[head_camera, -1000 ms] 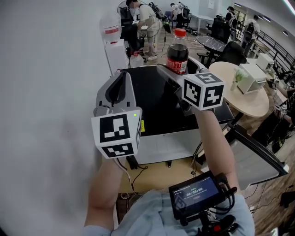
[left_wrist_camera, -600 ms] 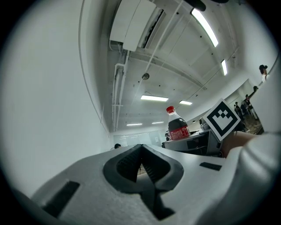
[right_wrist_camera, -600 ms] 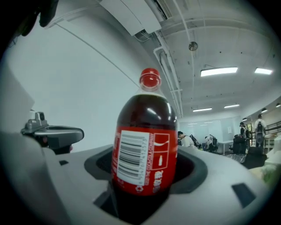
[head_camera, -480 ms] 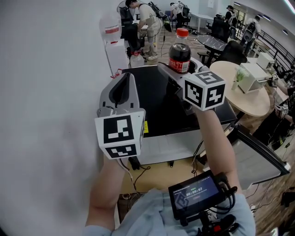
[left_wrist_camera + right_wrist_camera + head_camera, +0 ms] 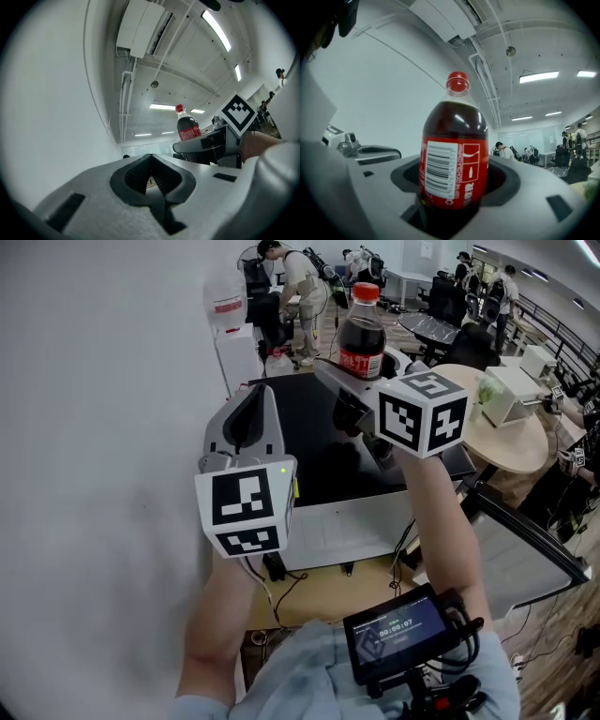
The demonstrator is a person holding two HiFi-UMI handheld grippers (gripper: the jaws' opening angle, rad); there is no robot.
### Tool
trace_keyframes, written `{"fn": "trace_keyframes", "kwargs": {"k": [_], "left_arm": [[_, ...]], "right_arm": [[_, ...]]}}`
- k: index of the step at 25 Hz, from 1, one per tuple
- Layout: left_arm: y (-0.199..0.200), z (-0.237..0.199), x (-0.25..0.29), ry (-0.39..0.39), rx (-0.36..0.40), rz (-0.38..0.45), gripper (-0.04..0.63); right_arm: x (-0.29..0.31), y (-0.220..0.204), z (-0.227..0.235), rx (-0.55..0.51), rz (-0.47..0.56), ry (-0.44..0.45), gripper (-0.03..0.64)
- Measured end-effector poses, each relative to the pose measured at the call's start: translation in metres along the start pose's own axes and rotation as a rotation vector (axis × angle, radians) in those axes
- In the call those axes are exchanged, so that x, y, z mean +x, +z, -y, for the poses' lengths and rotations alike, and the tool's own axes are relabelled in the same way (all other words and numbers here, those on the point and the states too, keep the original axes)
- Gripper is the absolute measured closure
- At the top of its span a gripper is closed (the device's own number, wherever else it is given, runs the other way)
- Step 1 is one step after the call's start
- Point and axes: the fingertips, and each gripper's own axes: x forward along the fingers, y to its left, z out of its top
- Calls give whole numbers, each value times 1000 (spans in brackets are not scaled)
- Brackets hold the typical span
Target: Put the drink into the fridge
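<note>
The drink is a dark cola bottle [image 5: 361,334] with a red cap and red label. My right gripper [image 5: 362,379] is shut on its lower body and holds it upright above the black top [image 5: 309,456] of the low white fridge. Its jaws have just been closing, with the bottle between them. In the right gripper view the bottle [image 5: 452,154] fills the hollow between the jaws of the right gripper [image 5: 454,190]. My left gripper [image 5: 249,395] hangs shut and empty over the fridge's left side. From the left gripper [image 5: 151,168] the bottle [image 5: 187,129] shows at the right.
A white wall runs along the left. A water dispenser [image 5: 230,324] stands behind the fridge. At the right is a round wooden table [image 5: 516,451] with a white box [image 5: 511,395]. People and office chairs are far back. Cables hang below the fridge front.
The right gripper has closed on the bottle and lifted it a little off the black top, towards the upper part of the head view. The left gripper has stayed put.
</note>
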Motion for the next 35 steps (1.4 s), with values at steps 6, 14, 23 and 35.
{"fn": "trace_keyframes", "kwargs": {"k": [6, 14, 23, 35], "left_arm": [[7, 18, -15, -4, 2, 14, 586], [13, 21, -30, 6, -7, 10, 586], [16, 39, -57, 45, 9, -4, 586], [6, 96, -137, 95, 21, -54, 586]], "right_arm": [[-28, 11, -14, 21, 28, 30, 301], [-50, 27, -40, 30, 51, 75, 301], [-84, 26, -73, 32, 54, 156, 301], [-173, -16, -116, 74, 27, 232, 299]]}}
